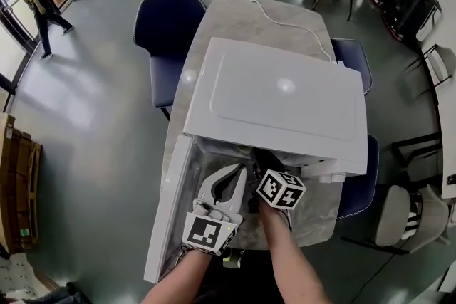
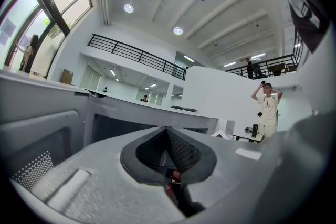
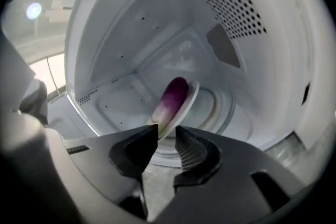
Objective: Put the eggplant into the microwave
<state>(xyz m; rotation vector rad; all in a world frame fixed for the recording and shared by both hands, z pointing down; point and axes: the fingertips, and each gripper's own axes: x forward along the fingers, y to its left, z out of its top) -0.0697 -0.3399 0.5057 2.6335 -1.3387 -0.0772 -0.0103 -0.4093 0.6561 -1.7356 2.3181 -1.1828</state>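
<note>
Status: eggplant (image 3: 172, 98) sits on its plate (image 3: 191, 96) inside the microwave (image 1: 285, 96), my right hand-held gripper (image 3: 167, 129) half open, holding nothing, at the mouth (left hand-held gripper (image 2: 167, 131) closed, empty), so placement looks done; next I back out and swing the door (image 1: 167, 217) closed.

A grey tabletop (image 1: 235, 18) at centre carries a white cable (image 1: 293, 25); 1 dark blue chair (image 1: 165, 28) stands left; a person (image 1: 34, 0) is at upper left.

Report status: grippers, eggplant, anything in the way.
Left gripper shut, empty. Right gripper open, empty. Eggplant on plate inside microwave. Door open.
</note>
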